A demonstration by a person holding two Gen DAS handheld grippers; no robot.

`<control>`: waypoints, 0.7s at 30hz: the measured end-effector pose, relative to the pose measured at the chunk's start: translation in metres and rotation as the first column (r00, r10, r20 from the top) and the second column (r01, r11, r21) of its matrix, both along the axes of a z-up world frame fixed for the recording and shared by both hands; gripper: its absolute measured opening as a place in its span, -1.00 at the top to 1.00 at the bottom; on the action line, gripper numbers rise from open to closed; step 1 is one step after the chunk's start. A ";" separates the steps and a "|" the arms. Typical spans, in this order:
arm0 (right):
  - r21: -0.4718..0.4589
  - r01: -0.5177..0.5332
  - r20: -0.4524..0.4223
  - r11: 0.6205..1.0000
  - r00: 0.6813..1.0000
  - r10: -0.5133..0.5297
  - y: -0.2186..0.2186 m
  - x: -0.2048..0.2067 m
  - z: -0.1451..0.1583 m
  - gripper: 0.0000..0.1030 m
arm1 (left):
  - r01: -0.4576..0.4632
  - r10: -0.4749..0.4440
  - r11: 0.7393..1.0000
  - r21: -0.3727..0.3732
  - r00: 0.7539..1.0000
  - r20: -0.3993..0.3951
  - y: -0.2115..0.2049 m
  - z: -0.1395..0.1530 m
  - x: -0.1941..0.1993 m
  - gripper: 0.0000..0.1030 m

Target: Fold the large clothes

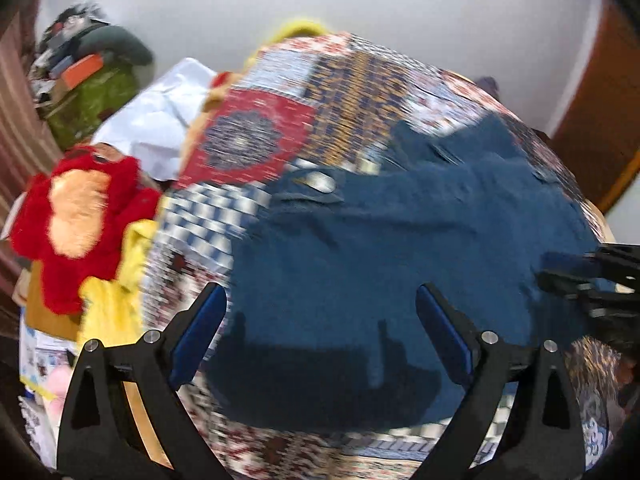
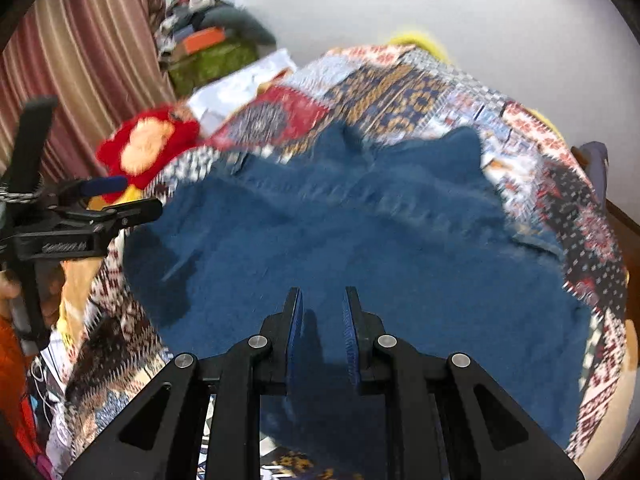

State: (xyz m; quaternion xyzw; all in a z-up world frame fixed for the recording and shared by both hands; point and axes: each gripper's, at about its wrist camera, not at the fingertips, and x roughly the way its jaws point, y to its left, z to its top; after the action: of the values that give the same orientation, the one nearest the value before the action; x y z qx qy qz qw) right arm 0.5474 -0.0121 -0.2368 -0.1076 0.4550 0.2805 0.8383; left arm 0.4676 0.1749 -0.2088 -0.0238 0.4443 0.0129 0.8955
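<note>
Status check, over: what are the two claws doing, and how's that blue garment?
Left gripper open, empty. Right gripper nearly shut, holding nothing visible. Blue garment spread on patterned bedspread, rumpled. Nothing on it.

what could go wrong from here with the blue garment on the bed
1. The dark blue denim-like garment lies rumpled, with creases near its far edge, so a fold made now might lock them in.
2. The left gripper is open and the right gripper looks shut with nothing held; a blind pinch could also catch the patchwork bedspread.
3. The red and yellow plush toy crowds the bed's side and could snag a wide fold.
</note>
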 end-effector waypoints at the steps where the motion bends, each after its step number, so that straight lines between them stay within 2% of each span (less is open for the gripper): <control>1: -0.032 0.002 -0.011 0.999 1.000 -0.003 0.003 0.000 -0.010 0.70 | 0.015 -0.015 1.000 -0.012 1.000 -0.004 -0.007 -0.005 -0.001 -0.87; 4: -0.112 -0.002 0.002 0.994 1.000 0.002 0.000 -0.001 -0.029 0.70 | 0.043 -0.044 0.999 -0.022 0.998 -0.039 -0.024 -0.027 0.003 -0.87; 6: -0.099 -0.001 0.009 0.995 1.000 0.002 -0.007 -0.002 -0.031 0.70 | 0.049 -0.047 0.999 0.020 0.995 -0.087 -0.033 -0.048 0.007 -0.87; 7: -0.124 0.022 0.016 0.992 1.000 -0.020 -0.011 -0.001 -0.031 0.70 | 0.048 -0.043 0.998 0.044 0.993 -0.105 -0.036 -0.057 0.008 -0.88; 8: -0.189 0.056 0.044 0.980 0.998 -0.048 -0.016 -0.001 -0.034 0.70 | 0.051 -0.046 0.997 0.053 0.993 -0.109 -0.037 -0.064 0.007 -0.88; 11: -0.243 0.080 0.098 0.967 0.994 -0.057 -0.035 -0.008 -0.038 0.70 | 0.027 -0.027 1.000 0.003 0.995 -0.093 -0.027 -0.067 0.001 -0.92; 12: -0.237 0.085 0.102 0.968 0.993 -0.062 -0.042 -0.010 -0.040 0.60 | 0.019 -0.019 1.000 0.002 0.995 -0.094 -0.024 -0.067 -0.001 -0.92; 14: -0.227 0.125 0.136 0.966 0.986 -0.095 -0.061 -0.015 -0.040 0.00 | 0.005 -0.001 0.999 0.037 0.995 -0.097 -0.017 -0.069 -0.004 -0.92; 15: -0.245 0.157 0.162 0.957 0.979 -0.119 -0.068 -0.014 -0.040 -0.47 | 0.001 0.005 0.998 0.060 0.995 -0.101 -0.014 -0.070 -0.007 -0.92; 16: -0.276 0.198 0.197 0.941 0.969 -0.147 -0.077 -0.013 -0.040 -0.62 | -0.003 0.011 0.997 0.074 0.995 -0.102 -0.010 -0.071 -0.009 -0.93; 19: -0.237 0.228 0.169 0.944 0.967 -0.191 -0.103 -0.011 -0.040 -0.62 | -0.025 0.033 0.997 0.079 0.995 -0.096 0.003 -0.069 -0.020 -0.93; 21: -0.201 0.256 0.139 0.946 0.963 -0.231 -0.121 -0.011 -0.036 -0.62 | -0.049 0.060 0.992 0.113 0.994 -0.091 0.010 -0.067 -0.028 -0.93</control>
State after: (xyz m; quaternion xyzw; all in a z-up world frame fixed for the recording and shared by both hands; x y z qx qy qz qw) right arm 0.5365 -0.1330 -0.2730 -0.1571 0.4445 0.1168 0.8741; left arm 0.4394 0.1845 -0.2763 0.0145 0.4837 0.0632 0.8728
